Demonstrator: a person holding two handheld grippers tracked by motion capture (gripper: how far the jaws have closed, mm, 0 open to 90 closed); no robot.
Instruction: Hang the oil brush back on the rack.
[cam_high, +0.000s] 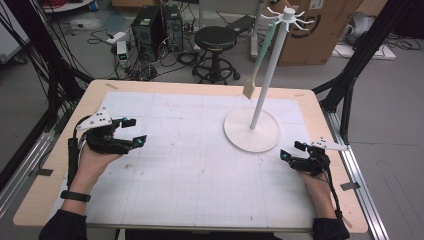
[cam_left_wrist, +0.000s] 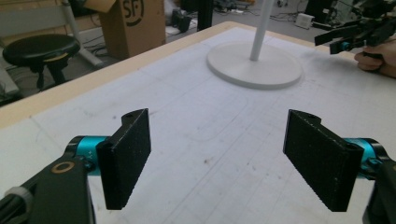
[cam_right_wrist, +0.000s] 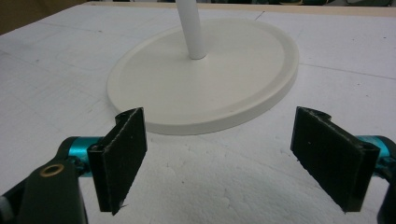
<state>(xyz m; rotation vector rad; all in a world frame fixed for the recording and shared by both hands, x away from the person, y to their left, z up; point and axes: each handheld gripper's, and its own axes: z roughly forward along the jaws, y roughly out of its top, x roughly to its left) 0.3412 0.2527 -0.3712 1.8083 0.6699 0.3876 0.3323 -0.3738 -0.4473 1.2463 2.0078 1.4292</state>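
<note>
A white stand with a round base (cam_high: 245, 136) and a tall pole (cam_high: 267, 70) rises at the back right of the table, with hooks at its top. A spatula (cam_high: 261, 55) with a pale green handle and a tan blade hangs from one hook. At the table's left, my left gripper (cam_high: 136, 131) rests in a hand, open and empty, pointing right. Its own view has the pads (cam_left_wrist: 126, 156) wide apart over the mat, the base (cam_left_wrist: 254, 70) beyond them. My right gripper (cam_high: 291, 150) stands open and empty just right of the base (cam_right_wrist: 201, 88).
A white gridded mat (cam_high: 200, 170) covers the wooden table (cam_high: 50, 200). Behind the table stand a black stool (cam_high: 215, 40), computer towers (cam_high: 157, 30) and a cardboard box (cam_high: 320, 35). Black frame legs (cam_high: 350, 85) stand at the right.
</note>
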